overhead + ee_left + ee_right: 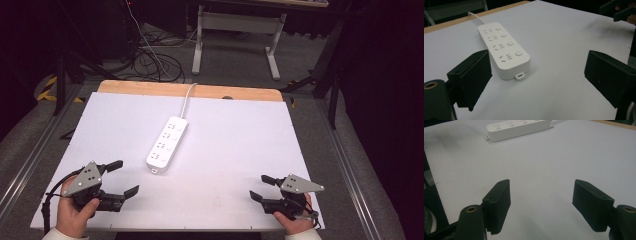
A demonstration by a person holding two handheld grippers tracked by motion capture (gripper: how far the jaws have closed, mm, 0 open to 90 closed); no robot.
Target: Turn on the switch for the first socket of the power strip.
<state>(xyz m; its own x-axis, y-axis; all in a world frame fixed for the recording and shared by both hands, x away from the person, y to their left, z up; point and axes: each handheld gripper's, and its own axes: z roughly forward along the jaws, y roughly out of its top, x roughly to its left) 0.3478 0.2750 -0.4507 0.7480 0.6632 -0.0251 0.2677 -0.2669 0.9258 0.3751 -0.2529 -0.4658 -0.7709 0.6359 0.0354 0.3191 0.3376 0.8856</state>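
White power strip point(167, 142) at centre frame on a white table point(240, 150), cord point(188, 97) running off to the upper edge, sockets empty. Left gripper point(124, 178) at lower left, jaws spread wide, holding nothing; right gripper point(261, 187) at lower right, also open and empty. Probably best approached across the strip's narrow width, squarely and low, near one end.
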